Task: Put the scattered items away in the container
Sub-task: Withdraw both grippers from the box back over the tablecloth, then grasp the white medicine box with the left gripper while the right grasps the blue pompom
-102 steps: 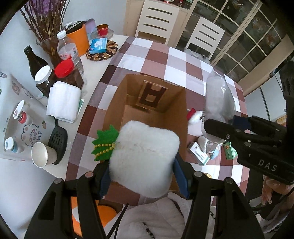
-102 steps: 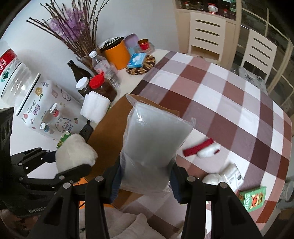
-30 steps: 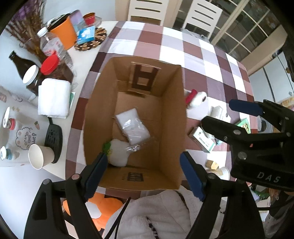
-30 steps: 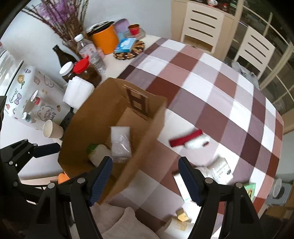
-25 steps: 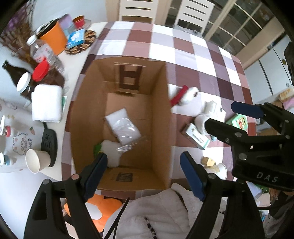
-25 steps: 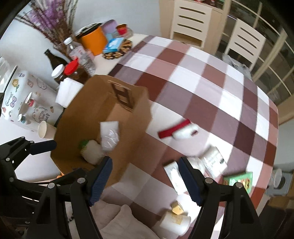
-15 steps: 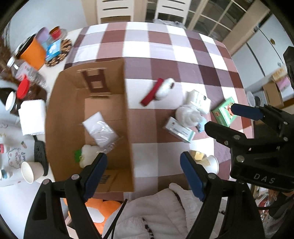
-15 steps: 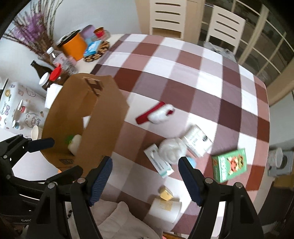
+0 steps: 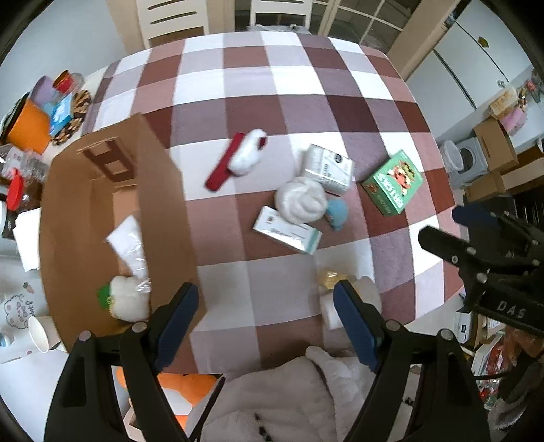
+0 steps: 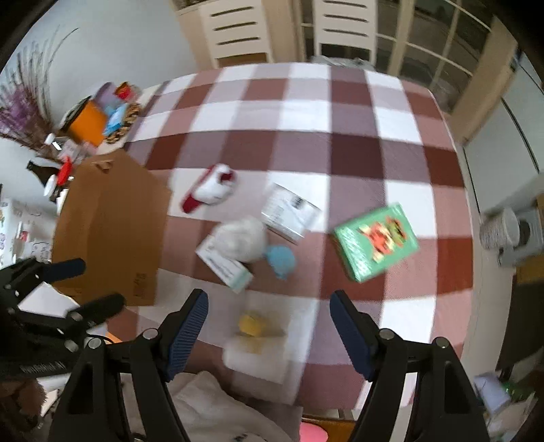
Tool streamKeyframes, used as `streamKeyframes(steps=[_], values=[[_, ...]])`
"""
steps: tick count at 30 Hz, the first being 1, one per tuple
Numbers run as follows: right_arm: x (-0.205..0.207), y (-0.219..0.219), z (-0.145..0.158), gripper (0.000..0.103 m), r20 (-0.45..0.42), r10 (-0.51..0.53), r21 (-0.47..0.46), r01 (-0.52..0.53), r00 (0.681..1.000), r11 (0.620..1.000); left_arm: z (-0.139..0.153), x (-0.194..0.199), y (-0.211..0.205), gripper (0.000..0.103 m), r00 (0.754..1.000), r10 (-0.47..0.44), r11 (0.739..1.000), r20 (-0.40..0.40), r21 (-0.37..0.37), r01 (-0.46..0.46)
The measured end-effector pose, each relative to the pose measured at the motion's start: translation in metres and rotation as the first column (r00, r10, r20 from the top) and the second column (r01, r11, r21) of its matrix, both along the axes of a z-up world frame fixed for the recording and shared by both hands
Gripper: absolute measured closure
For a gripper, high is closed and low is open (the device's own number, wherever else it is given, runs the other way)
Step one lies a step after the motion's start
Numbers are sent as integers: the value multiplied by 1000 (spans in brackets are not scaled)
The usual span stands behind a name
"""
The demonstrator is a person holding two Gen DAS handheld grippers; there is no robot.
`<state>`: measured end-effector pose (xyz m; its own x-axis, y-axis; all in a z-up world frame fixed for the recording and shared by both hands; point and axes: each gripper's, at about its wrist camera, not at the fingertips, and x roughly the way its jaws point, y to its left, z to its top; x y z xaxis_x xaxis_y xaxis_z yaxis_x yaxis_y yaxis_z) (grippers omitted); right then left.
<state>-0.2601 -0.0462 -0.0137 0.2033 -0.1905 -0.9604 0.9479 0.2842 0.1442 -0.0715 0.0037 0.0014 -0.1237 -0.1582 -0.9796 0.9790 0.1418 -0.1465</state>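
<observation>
The open cardboard box (image 9: 163,190) stands at the table's left; it also shows in the right wrist view (image 10: 115,224). Inside lie a clear plastic bag (image 9: 131,243) and a white plush with green trim (image 9: 127,297). Scattered on the checked cloth: a red-and-white plush (image 9: 238,159), a white packet (image 9: 328,168), a white fluffy ball (image 9: 299,200), a blue soft item (image 9: 336,212), a flat white box (image 9: 287,234), a green box (image 9: 392,182), and a yellow piece on a white pack (image 10: 253,324). My left gripper (image 9: 265,306) and right gripper (image 10: 267,323) are open and empty above the table's near edge.
Bottles, jars, an orange canister (image 9: 29,127) and a paper cup (image 9: 42,335) crowd the left side beyond the box. Two white chairs (image 10: 244,30) stand at the far side. Cardboard boxes (image 9: 493,146) sit on the floor at right.
Both grippers let go of the plush and the plastic bag, which now lie in the box. Both grippers then swung right, over the scattered items.
</observation>
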Motion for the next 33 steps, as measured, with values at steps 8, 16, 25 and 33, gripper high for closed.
streamKeyframes(steps=[8,16,25,33], values=[[-40,10,-39,27,40,-57,37,56,998,998,-29,-26,-17,20,999,16,999,-44,37,-14],[-32,-2,-62,27,48,20,-14,-19,999,1000,-94,-31,-44,20,986,152,985,-75,98,-145],[-23,-16,-98,27,41,100,18,-101,994,995,-161,-24,-59,20,955,297,947,-12,132,-293],[-6,-29,-121,27,44,142,26,-143,989,989,-190,-26,-61,18,958,286,947,40,141,-288]])
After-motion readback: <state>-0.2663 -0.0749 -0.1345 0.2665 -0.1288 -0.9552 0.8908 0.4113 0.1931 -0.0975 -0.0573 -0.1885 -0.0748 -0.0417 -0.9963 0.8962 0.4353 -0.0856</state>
